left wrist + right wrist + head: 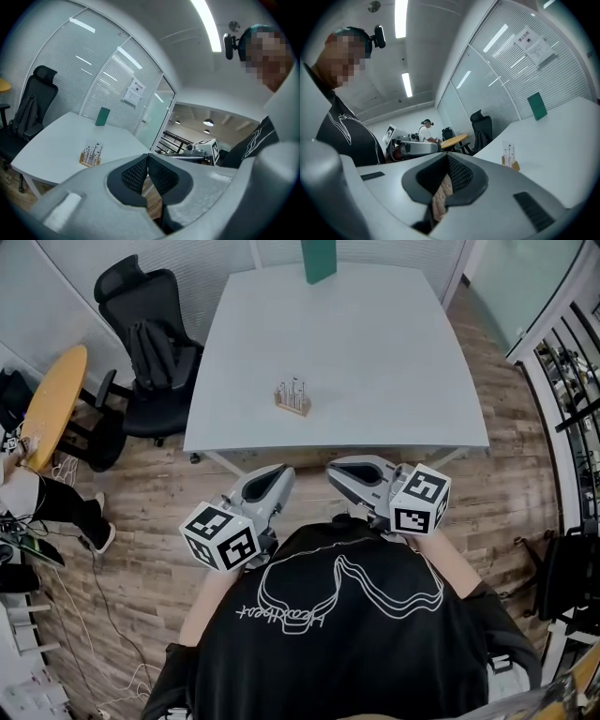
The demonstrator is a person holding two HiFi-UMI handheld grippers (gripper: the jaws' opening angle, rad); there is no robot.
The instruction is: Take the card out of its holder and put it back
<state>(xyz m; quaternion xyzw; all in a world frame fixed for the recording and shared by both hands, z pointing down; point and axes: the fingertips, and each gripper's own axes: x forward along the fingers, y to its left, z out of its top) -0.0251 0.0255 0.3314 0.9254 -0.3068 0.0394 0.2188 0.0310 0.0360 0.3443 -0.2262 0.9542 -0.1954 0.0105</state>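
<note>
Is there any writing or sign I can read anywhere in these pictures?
"Heartbeat", as it seems: white script, upside down, on the black shirt.
Wall notice: too small to read.
Card in its holder: too small to read.
Marker cubes: square patterns, no letters.

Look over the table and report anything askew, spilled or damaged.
Nothing stands out. The clear card stands upright in its small wooden holder near the front edge of the white table, and the green upright panel is at the far edge. The left claw and the right claw are shut, empty and short of the table.
</note>
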